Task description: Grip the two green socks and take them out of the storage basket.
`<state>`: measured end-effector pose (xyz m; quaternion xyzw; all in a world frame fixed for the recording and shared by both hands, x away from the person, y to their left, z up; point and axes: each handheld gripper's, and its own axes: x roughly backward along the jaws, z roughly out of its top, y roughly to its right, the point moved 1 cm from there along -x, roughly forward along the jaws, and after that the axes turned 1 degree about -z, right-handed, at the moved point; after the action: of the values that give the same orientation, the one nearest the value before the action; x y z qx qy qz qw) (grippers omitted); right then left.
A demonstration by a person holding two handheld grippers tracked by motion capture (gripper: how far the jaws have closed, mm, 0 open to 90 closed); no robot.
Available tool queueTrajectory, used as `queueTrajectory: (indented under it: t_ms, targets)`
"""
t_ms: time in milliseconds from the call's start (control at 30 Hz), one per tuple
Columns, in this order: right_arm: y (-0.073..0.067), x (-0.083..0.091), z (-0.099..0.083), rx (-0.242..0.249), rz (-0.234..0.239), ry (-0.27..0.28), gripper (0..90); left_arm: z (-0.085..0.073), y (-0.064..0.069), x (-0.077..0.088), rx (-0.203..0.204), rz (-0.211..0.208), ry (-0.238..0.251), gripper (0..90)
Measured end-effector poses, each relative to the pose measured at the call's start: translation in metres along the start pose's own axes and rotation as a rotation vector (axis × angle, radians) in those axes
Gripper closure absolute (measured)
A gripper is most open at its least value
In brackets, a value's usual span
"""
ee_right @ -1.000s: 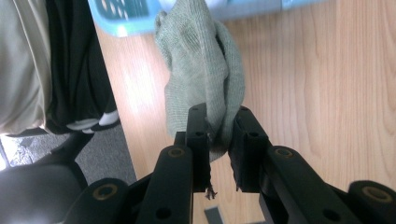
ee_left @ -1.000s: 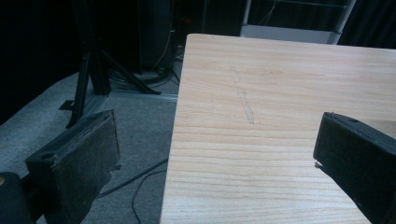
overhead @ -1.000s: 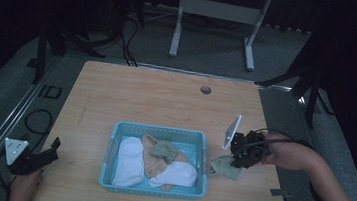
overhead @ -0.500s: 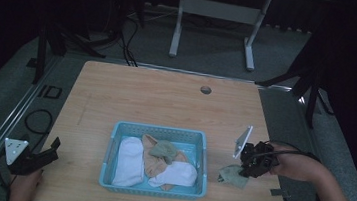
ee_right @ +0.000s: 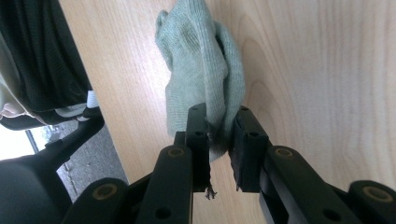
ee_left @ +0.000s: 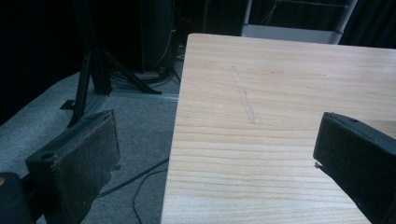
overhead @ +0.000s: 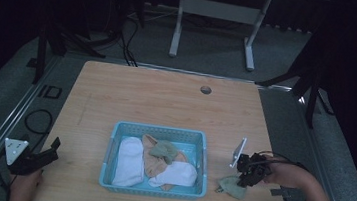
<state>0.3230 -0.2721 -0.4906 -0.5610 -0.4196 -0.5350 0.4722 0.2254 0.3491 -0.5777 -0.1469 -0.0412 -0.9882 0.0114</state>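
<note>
The right tongs (ee_right: 219, 135) pinch a soft, knitted green sock (ee_right: 203, 60), crumpled on the wooden desk (overhead: 166, 104). The left tongs (ee_left: 215, 154) gape wide.

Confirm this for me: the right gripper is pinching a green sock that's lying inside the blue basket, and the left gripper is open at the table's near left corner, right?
Not quite. The green sock pinched by the right gripper lies on the bare table, to the right of the blue basket, not inside it; the high view shows this. The rest holds: the left gripper is open at the near left corner.
</note>
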Motion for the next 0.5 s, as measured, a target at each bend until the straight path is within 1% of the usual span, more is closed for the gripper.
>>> queueTrajectory:
  t_ms: [267, 333, 367, 400, 500]
  targets:
    - [0.007, -0.017, -0.002, -0.017, 0.021, -0.015, 77.2, 0.0, 0.0, 0.0, 0.001, 0.0, 0.0, 0.7]
    - [0.009, -0.018, -0.002, -0.022, 0.017, -0.027, 73.4, 0.0, 0.0, 0.0, 0.001, 0.001, 0.0, 0.7]
    - [0.009, -0.018, -0.002, -0.022, 0.017, -0.027, 73.4, 0.0, 0.0, 0.0, 0.001, 0.001, 0.0, 0.7]
    - [0.01, -0.016, -0.002, -0.032, 0.002, -0.031, 68.7, 0.0, 0.0, 0.0, 0.001, 0.001, 0.0, 0.7]
    - [0.012, -0.007, 0.0, -0.042, -0.015, -0.023, 61.7, 0.0, 0.0, 0.0, 0.002, 0.003, 0.0, 0.7]
